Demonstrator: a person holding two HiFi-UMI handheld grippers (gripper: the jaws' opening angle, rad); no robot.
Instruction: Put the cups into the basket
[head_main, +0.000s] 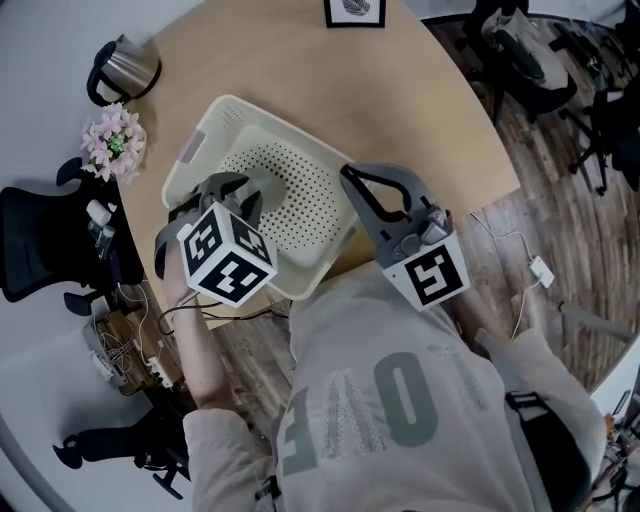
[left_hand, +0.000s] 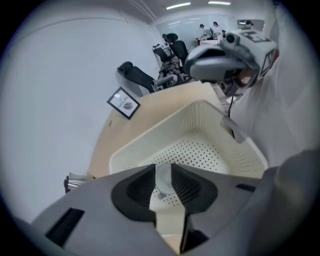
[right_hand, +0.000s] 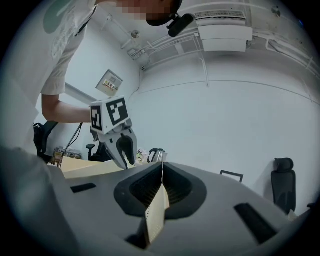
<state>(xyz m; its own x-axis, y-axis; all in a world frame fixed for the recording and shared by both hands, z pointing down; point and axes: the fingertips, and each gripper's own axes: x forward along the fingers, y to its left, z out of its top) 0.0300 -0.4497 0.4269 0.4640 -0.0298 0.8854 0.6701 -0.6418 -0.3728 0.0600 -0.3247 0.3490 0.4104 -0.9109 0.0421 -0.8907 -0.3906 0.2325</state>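
A round, light wooden tabletop (head_main: 300, 70) stands on a wood-pattern floor (head_main: 540, 170). A kettle (head_main: 125, 68) and some flowers (head_main: 115, 140) are at the upper left of the head view, and a small picture frame (head_main: 354, 12) is at the top. The left gripper (head_main: 235, 195) reaches into the cream perforated basket (head_main: 300, 180) at the frame's centre. Its jaws stand wide apart, and between them a small, pale translucent cup (left_hand: 164, 179) shows over the basket's dotted bottom. The right gripper (head_main: 350, 175) is closed on the basket's thin right wall.
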